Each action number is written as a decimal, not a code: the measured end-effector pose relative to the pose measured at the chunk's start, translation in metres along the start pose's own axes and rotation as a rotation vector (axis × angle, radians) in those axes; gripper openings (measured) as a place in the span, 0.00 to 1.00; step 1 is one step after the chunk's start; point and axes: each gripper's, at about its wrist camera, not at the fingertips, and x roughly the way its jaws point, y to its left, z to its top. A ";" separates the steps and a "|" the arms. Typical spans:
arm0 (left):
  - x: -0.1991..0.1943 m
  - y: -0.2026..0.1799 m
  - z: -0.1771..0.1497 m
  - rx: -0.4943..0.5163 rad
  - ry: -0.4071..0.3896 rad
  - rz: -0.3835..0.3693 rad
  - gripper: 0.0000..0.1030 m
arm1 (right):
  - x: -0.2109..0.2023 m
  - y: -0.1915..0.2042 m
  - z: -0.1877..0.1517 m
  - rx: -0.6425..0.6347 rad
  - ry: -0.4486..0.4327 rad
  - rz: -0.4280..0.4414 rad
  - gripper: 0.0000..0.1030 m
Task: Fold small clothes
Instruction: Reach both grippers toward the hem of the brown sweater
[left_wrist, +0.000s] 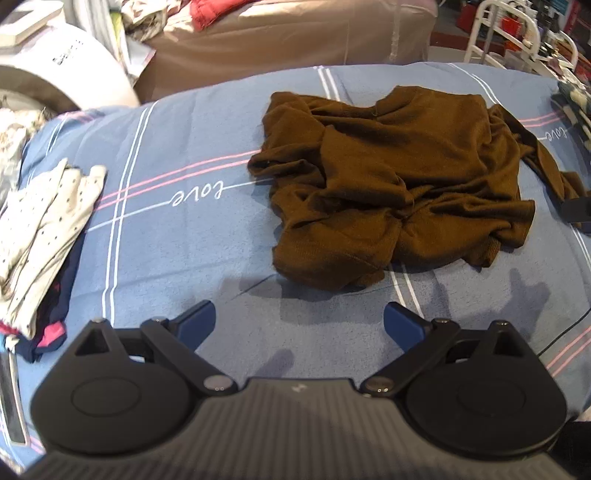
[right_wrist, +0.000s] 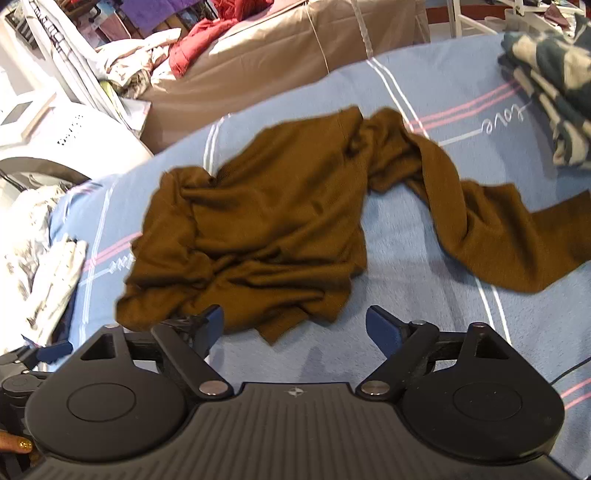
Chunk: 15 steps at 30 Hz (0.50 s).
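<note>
Left claw: the left gripper (left_wrist: 299, 325) hangs over the bare blue bedsheet (left_wrist: 184, 258) with its blue-tipped jaws spread wide and nothing between them.
Right claw: the right gripper (right_wrist: 293, 326) is also spread wide and holds nothing; its left finger (right_wrist: 212, 321) sits at the near edge of the brown top, though whether it touches the cloth is not clear.
Brown top: the brown top (left_wrist: 399, 184) lies crumpled in the middle of the sheet, ahead of both claws. In the right wrist view one long sleeve (right_wrist: 480, 221) trails off to the right, away from the bunched body.
Sheet: blue, crossed by white and pink stripes, with the word "love" stitched on it in white.
Left side: a folded white garment with dark dots (left_wrist: 40, 229) rests on top of a dark navy and pink piece (left_wrist: 55, 325) at the left edge of the bed, well apart from the brown top.
Right side: a stack of dark green and cream patterned cloth (right_wrist: 550, 85) sits at the far right corner.
Beyond the bed: a tan covered surface (left_wrist: 295, 37) carries a red cloth (left_wrist: 214, 13).
</note>
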 end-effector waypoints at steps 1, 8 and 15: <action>0.004 -0.003 0.000 0.023 -0.007 0.000 0.96 | 0.005 -0.001 -0.003 -0.004 0.003 0.004 1.00; 0.051 -0.009 0.026 0.168 -0.017 0.022 0.80 | 0.036 0.000 -0.014 -0.011 0.096 -0.012 1.00; 0.089 0.023 0.047 -0.072 0.086 -0.266 0.27 | 0.036 0.002 -0.013 -0.062 0.090 -0.014 1.00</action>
